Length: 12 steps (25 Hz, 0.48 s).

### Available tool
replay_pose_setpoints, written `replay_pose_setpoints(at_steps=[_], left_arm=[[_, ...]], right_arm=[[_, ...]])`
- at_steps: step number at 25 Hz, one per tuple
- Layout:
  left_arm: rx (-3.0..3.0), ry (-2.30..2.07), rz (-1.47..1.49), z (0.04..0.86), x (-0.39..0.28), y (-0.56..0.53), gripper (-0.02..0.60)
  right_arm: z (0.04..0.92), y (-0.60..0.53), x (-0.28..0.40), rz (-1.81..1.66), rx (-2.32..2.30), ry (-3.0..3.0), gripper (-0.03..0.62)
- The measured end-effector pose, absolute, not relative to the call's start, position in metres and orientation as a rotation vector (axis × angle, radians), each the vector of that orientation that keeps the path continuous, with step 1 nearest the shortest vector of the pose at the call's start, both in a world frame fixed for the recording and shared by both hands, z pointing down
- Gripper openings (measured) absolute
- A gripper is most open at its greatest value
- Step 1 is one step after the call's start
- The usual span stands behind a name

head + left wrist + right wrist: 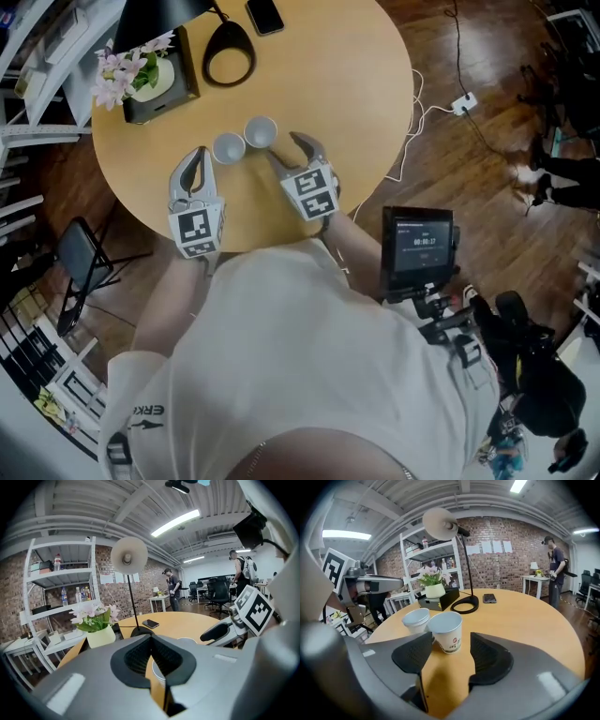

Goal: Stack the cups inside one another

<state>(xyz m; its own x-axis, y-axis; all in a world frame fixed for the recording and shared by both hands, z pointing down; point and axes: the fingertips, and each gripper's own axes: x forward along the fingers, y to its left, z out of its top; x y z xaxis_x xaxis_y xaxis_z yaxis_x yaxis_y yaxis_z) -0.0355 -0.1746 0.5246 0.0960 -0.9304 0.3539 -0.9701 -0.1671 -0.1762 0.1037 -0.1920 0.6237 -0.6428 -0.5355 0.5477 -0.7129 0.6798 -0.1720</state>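
Two white paper cups stand upright side by side on the round wooden table (347,103). In the head view the left cup (228,147) is nearer me and the right cup (261,132) a little farther. My left gripper (198,153) is shut and empty, its tips just left of the left cup. In the left gripper view that cup (157,671) shows behind the closed jaws (151,665). My right gripper (287,150) is open, just short of the right cup. In the right gripper view the printed cup (447,631) stands ahead of the gap (449,660), untouched, with the other cup (416,619) beside it.
At the table's far side are a black lamp base (229,54), a phone (264,14) and a flower pot in a black box (150,80). A tablet on a stand (419,246) is at my right, a folding chair (80,267) at my left. Cables cross the floor.
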Motion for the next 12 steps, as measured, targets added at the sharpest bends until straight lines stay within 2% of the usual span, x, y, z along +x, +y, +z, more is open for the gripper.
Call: replay_pose_setpoints(at_steps=[12], left_arm=[[2.109,-1.917,0.693,0.576,-0.04,-0.163,0.002]], right_arm=[[0.666,-0.202,0.078,0.406,0.766,-2.372,0.327]])
